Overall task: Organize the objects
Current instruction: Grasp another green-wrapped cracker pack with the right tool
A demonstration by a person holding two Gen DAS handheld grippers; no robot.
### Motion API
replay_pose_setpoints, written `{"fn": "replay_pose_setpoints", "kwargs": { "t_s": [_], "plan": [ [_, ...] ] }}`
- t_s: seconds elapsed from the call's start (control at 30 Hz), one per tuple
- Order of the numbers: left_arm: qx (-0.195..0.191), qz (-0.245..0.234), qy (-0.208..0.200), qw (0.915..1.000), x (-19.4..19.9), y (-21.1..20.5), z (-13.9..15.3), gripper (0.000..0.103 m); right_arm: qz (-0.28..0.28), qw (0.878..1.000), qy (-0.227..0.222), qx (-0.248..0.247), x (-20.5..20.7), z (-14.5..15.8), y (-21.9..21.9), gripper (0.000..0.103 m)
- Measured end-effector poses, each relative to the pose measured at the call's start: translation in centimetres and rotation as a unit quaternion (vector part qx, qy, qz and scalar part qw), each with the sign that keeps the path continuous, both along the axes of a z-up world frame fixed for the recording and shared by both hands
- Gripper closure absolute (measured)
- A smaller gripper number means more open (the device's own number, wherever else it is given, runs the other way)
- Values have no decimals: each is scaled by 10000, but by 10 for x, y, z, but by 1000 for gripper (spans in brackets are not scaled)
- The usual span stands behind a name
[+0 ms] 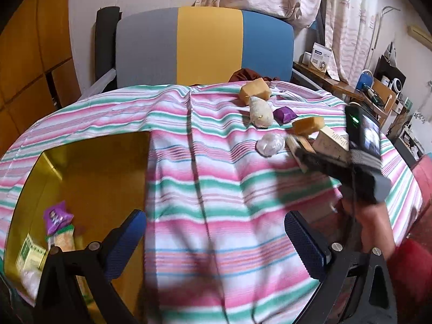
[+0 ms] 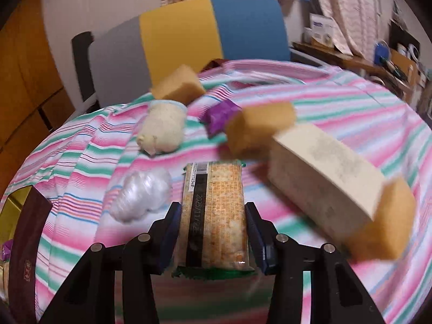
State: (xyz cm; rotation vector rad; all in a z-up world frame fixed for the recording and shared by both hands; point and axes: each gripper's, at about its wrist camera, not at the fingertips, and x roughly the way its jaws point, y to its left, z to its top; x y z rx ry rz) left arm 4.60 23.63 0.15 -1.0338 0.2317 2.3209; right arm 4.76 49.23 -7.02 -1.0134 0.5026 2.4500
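My right gripper (image 2: 213, 232) clamps a cracker packet (image 2: 214, 213) between both pads, just above the striped cloth (image 2: 337, 102). My left gripper (image 1: 216, 240) hangs with jaws wide apart, holding nothing, beside the yellow box (image 1: 89, 178). 2 sponges (image 2: 178, 83) and a beige box (image 2: 324, 172) lie nearby.

Black left claw (image 1: 214, 239), right claw (image 2: 212, 232): blue textured pads, silver screws.
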Motion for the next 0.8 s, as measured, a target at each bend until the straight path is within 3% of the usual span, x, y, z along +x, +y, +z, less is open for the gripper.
{"fn": "replay_pose_setpoints", "kwargs": {
  "t_s": [0.17,0.6,0.8],
  "plan": [
    [-148,-38,46,9999,-21,37,-7,0,-567,9982,-11,-206,32,-6,6,57],
    [-305,-310,7,9991,-80,151,-41,0,-726,9971,216,-52,46,-9,-1,57],
    [-557,-345,413,9970,-90,179,-56,4,-746,9968,275,-59,48,-10,-1,57]
  ]
}}
